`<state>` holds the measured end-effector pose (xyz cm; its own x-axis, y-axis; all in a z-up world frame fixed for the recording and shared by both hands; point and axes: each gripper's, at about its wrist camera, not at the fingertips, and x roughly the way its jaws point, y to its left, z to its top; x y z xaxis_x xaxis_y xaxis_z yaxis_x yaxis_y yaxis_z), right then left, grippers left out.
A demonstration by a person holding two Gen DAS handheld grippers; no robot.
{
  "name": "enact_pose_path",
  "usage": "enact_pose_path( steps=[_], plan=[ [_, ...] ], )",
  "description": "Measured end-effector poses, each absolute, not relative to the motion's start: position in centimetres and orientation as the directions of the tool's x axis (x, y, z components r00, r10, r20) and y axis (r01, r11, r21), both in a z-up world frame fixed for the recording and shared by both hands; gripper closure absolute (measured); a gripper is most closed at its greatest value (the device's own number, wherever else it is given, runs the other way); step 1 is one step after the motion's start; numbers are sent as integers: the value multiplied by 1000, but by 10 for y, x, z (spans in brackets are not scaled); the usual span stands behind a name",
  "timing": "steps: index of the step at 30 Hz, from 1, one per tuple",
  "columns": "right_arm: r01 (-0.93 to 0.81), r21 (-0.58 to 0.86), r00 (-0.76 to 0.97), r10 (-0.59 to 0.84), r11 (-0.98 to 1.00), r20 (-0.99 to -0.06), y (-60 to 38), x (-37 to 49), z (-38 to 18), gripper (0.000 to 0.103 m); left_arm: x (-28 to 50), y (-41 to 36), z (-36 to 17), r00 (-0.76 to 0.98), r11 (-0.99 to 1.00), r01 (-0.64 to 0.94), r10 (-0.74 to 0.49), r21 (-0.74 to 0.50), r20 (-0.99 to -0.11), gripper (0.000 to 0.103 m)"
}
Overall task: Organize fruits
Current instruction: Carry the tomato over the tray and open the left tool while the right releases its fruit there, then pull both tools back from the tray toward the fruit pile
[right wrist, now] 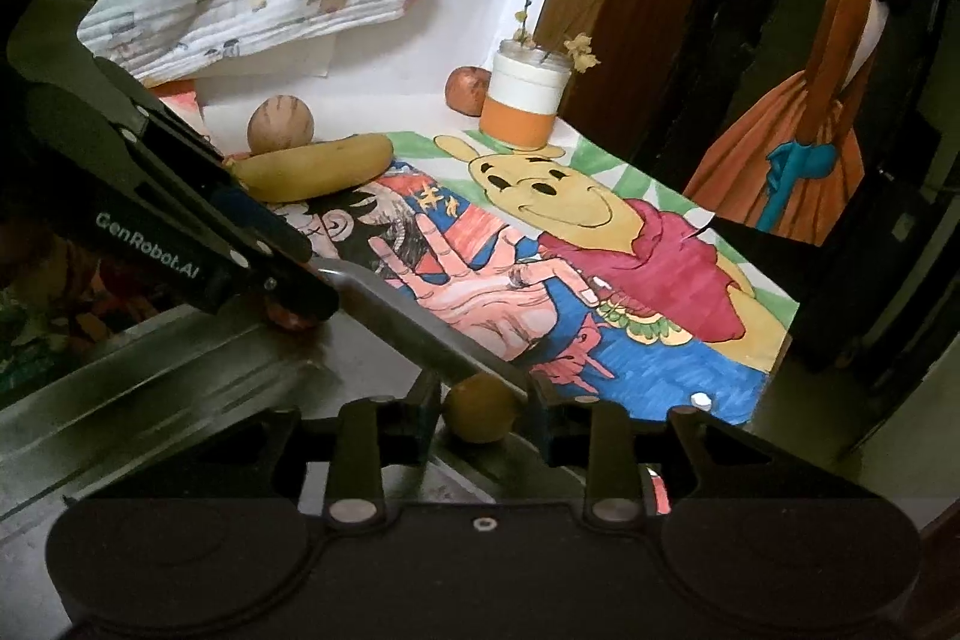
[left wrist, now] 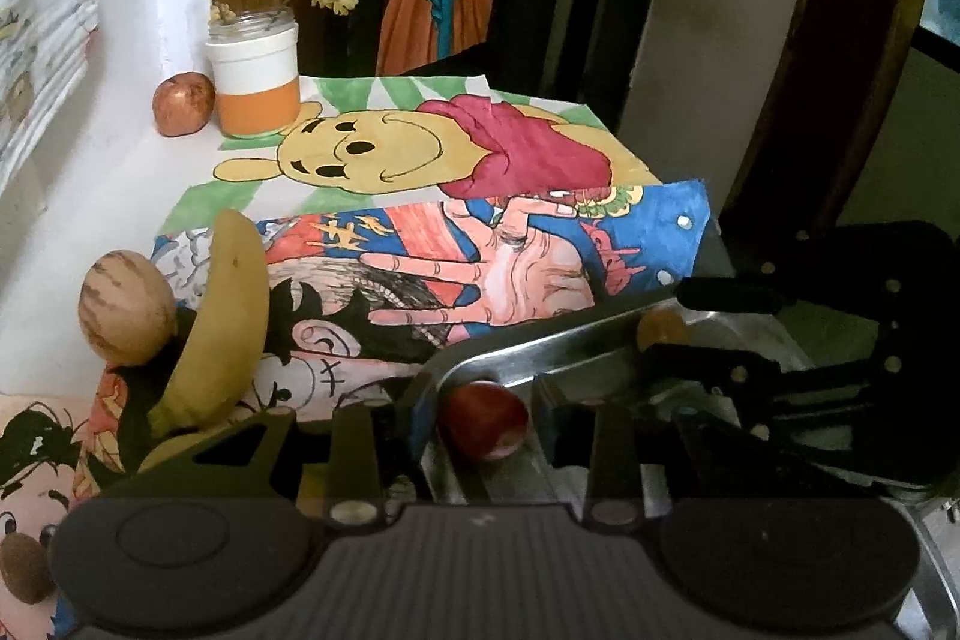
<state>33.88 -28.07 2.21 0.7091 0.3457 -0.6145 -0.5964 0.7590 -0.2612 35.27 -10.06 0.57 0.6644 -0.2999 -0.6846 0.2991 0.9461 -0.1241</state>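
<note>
A small dark red fruit (left wrist: 483,421) lies inside the metal tray (left wrist: 540,346), between the fingertips of my left gripper (left wrist: 483,418). The pads stand just off its sides, so the gripper is open. In the right wrist view a small orange-yellow fruit (right wrist: 480,409) sits by the tray (right wrist: 180,370) rim between the fingertips of my right gripper (right wrist: 483,415), with a thin gap at the right pad; this gripper is open too. Each gripper also shows in the other view: the right gripper (left wrist: 678,328) and the left gripper (right wrist: 300,298).
A banana (left wrist: 228,316) and a round striped tan fruit (left wrist: 126,307) lie left of the tray on painted paper sheets. Further back a reddish apple (left wrist: 183,103) stands beside a white-and-orange jar (left wrist: 255,82) holding twigs. A brown fruit (left wrist: 24,568) sits at the near left.
</note>
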Motion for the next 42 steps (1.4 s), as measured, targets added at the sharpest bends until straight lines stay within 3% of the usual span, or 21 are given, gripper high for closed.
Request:
enact_pose_path(
  steps=[2, 7, 12, 19, 27, 42],
  plan=[
    [-593, -270, 711, 336, 759, -617, -281, 336, 24, 65, 352, -98, 7, 666, 944, 298, -310, -140, -678, 60],
    [-570, -268, 731, 329, 777, -598, -285, 323, 34, 57, 341, -87, 17, 683, 945, 258, -325, -200, -654, 40],
    [-561, -270, 748, 339, 783, -571, -282, 293, 51, 42, 308, -76, 41, 747, 944, 221, -326, -245, -580, 19],
    [-558, -265, 764, 362, 786, -534, -270, 237, 82, 18, 252, -59, 73, 814, 954, 186, -283, -235, -507, 1],
    [-546, -212, 768, 385, 810, -511, -257, 178, 103, 3, 187, -37, 86, 850, 965, 159, -242, -211, -467, 0],
    [-554, -91, 750, 448, 828, -487, -236, 84, 117, 1, 91, 4, 74, 862, 980, 84, -162, -182, -480, 0]
  ],
)
